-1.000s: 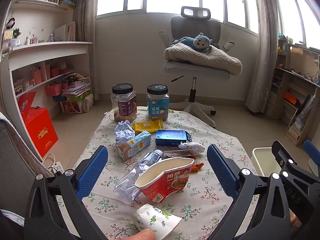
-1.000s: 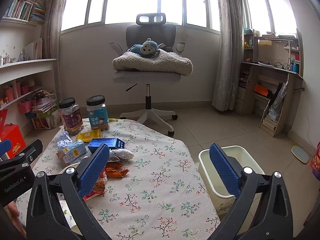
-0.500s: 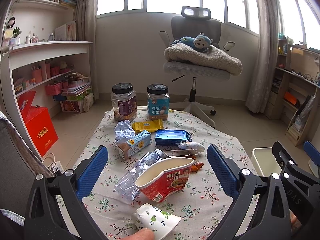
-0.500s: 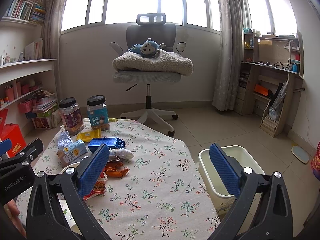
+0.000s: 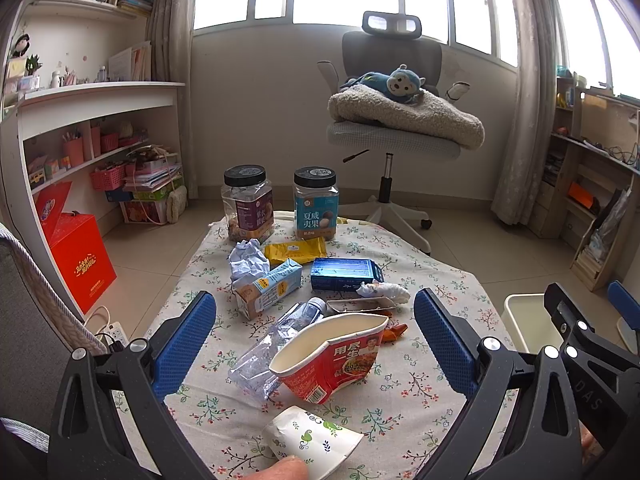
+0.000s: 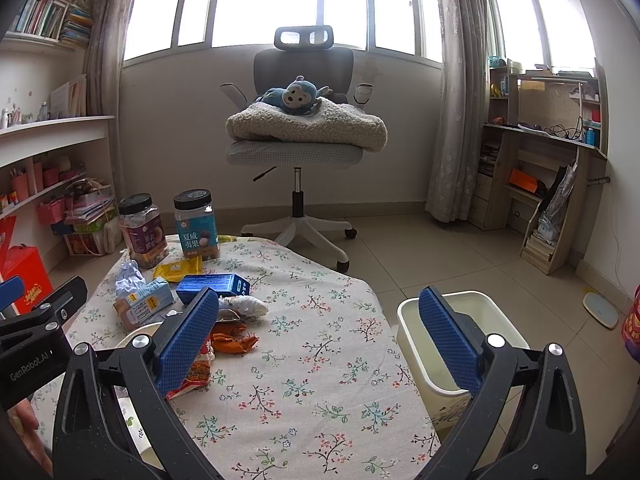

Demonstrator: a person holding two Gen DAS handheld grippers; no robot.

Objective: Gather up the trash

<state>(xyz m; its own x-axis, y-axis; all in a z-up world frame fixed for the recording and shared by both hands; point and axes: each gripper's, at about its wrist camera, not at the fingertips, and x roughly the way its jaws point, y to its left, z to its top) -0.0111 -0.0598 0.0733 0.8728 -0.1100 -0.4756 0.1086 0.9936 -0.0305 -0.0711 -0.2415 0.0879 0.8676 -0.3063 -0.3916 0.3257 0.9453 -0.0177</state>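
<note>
Nothing has moved since the earlier frames: both tongs hang where they were over the cloth-covered table [image 5: 424, 384], and every piece of litter lies as before. Start with the cream bin [image 6: 456, 344], which stands on the floor just beside the table's right edge, in front of your right gripper [image 6: 320, 332]; keep that hand clear of its rim. Your left gripper [image 5: 316, 340] is spread wide and holds nothing, as is the right. I judge the first pick should be the red noodle cup [image 5: 336, 364], tipped on its side between the left fingers and leaning on the crushed plastic bottle [image 5: 276, 344]. Close on the cup's wall, not its soft rim, or it may fold and slip. Take the small paper cup [image 5: 312, 438], nearest you, afterwards.
</note>
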